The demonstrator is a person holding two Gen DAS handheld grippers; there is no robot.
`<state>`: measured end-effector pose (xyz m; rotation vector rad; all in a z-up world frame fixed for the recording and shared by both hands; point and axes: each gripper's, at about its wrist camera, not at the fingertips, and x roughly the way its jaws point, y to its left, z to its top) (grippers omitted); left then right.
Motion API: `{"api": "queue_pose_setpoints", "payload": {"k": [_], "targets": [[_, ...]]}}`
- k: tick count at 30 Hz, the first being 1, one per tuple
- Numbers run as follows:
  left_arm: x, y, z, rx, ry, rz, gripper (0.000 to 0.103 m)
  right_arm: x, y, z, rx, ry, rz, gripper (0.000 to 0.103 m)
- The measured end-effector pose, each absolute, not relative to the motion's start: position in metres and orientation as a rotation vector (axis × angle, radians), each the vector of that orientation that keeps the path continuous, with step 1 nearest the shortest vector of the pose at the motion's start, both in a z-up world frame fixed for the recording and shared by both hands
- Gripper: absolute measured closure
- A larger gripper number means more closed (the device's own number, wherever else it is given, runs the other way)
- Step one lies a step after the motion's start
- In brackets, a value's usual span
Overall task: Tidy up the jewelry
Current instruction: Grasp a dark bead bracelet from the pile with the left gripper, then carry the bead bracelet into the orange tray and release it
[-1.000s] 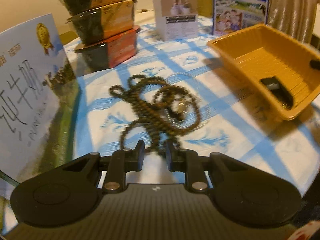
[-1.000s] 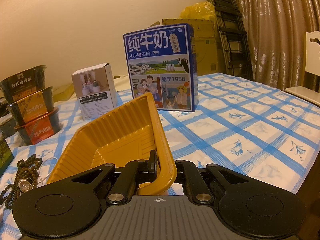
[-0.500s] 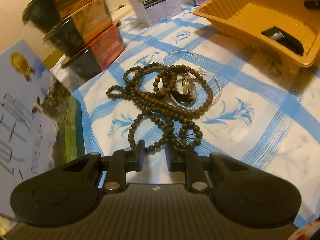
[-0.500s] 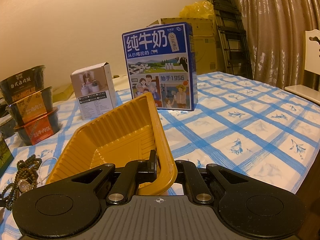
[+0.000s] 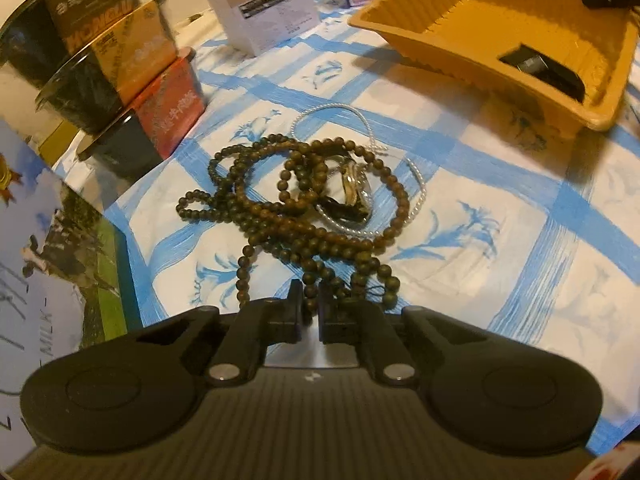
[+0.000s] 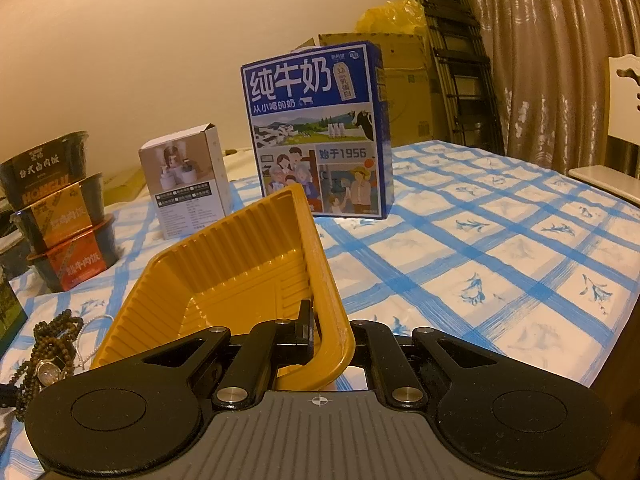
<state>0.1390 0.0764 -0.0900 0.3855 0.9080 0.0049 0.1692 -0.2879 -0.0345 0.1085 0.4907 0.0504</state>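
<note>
A tangle of brown bead necklace (image 5: 296, 208) lies on the blue-checked cloth, with a wristwatch (image 5: 354, 186) and a white pearl strand (image 5: 418, 192) on it. My left gripper (image 5: 310, 304) has closed on the near strands of the bead necklace. My right gripper (image 6: 328, 332) is shut on the side wall of the yellow tray (image 6: 240, 280), one finger inside it. The tray (image 5: 500, 32) stands at the upper right of the left wrist view. The jewelry pile (image 6: 48, 344) shows at the far left of the right wrist view.
Stacked instant-meal bowls (image 5: 112, 76) stand at the left, a small white box (image 5: 264, 4) behind the pile, and a milk carton (image 6: 316, 132) further back. Another printed carton (image 5: 48, 264) stands close on the left. A chair (image 6: 616, 128) is at the right.
My left gripper has moved down and forward onto the bead pile and its jaws have narrowed around the near strands. The right gripper and tray have stayed still.
</note>
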Motion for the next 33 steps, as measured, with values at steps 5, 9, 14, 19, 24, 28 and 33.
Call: {"api": "queue_pose_setpoints", "payload": {"k": [5, 9, 14, 19, 24, 28, 33], "targets": [[0.133, 0.087, -0.074, 0.245, 0.865, 0.056, 0.097, 0.169, -0.288, -0.036, 0.107, 0.490, 0.051, 0.097], [0.126, 0.093, -0.049, 0.129, 0.803, 0.076, 0.097, 0.169, -0.288, -0.035, 0.108, 0.488, 0.052, 0.097], [0.122, 0.091, -0.011, 0.012, 0.713, 0.046, 0.097, 0.168, -0.285, -0.033, 0.102, 0.481, 0.055, 0.097], [0.126, 0.072, 0.018, -0.064, 0.636, -0.044, 0.097, 0.168, -0.281, -0.029, 0.083, 0.471, 0.057, 0.097], [0.142, 0.036, 0.030, -0.123, 0.602, -0.176, 0.097, 0.168, -0.279, -0.028, 0.067, 0.472, 0.056, 0.097], [0.162, -0.002, 0.022, -0.164, 0.630, -0.281, 0.097, 0.166, -0.274, -0.025, 0.040, 0.467, 0.058, 0.097], [0.192, -0.042, 0.008, -0.225, 0.667, -0.385, 0.097, 0.165, -0.273, -0.023, 0.035, 0.462, 0.063, 0.097]]}}
